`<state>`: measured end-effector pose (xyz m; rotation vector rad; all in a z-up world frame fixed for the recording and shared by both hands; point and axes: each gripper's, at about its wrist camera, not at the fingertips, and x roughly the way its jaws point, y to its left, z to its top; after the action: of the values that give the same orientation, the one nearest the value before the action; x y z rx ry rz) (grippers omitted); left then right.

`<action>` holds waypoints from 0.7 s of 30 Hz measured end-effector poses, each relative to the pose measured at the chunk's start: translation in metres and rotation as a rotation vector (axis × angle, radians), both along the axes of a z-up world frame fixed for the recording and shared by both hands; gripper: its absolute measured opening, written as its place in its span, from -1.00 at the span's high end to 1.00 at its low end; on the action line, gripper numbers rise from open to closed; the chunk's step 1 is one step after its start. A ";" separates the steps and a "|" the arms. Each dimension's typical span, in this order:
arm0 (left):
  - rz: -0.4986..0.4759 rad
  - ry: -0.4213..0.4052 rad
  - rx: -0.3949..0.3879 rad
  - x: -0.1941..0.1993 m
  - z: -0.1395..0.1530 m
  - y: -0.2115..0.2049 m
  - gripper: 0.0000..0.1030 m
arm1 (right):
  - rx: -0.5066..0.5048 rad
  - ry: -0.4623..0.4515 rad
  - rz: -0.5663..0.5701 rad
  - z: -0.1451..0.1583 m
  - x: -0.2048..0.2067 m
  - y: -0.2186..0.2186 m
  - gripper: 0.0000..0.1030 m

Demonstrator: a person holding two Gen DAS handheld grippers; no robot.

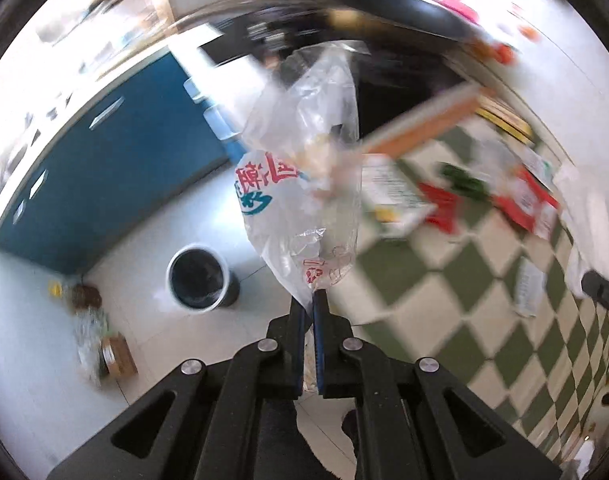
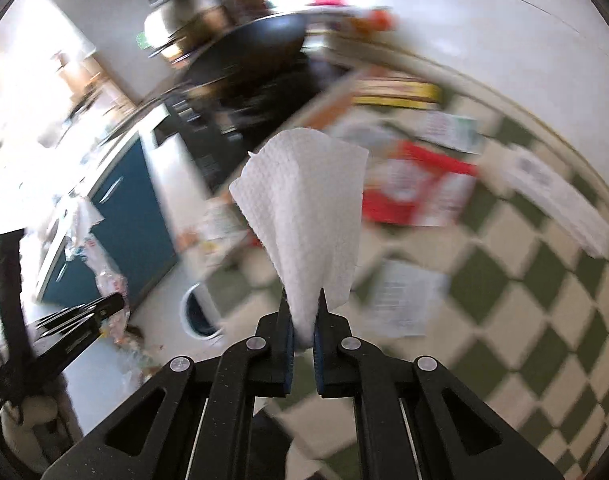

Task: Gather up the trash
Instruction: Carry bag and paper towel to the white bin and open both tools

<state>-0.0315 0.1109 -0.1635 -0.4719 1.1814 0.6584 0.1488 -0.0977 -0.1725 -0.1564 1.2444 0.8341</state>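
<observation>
Left tongs (image 1: 309, 300): clamped on clear printed plastic bag (image 1: 304, 184).
Right tongs (image 2: 303, 300): clamped on white embossed paper towel (image 2: 304, 208).
Floor: round dark bin (image 1: 200, 278) below.
Bench (image 2: 536, 320): green-checked cloth, scattered papers.

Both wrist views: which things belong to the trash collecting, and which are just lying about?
Part of the job:
- clear plastic bag, pinched in the left tool
- white paper towel, pinched in the right tool
- trash bin on the floor

Lying about:
- blue cabinet
- dark pan
- red packet on the checked cloth
</observation>
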 end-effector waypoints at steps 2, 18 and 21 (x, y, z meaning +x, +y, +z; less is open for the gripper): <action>0.057 0.010 -0.021 -0.038 -0.012 0.045 0.97 | 0.002 0.017 0.053 -0.007 -0.030 0.040 0.86; 0.381 0.118 -0.518 -0.199 -0.355 0.360 0.96 | -0.213 0.243 0.343 -0.355 -0.251 0.393 0.86; 0.428 0.133 -0.584 -0.210 -0.448 0.390 0.96 | -0.247 0.304 0.366 -0.452 -0.271 0.426 0.86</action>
<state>-0.2411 0.5007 -0.6111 -1.2121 1.4123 0.7096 -0.1222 0.3282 -0.6241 -0.4814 1.6334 1.0427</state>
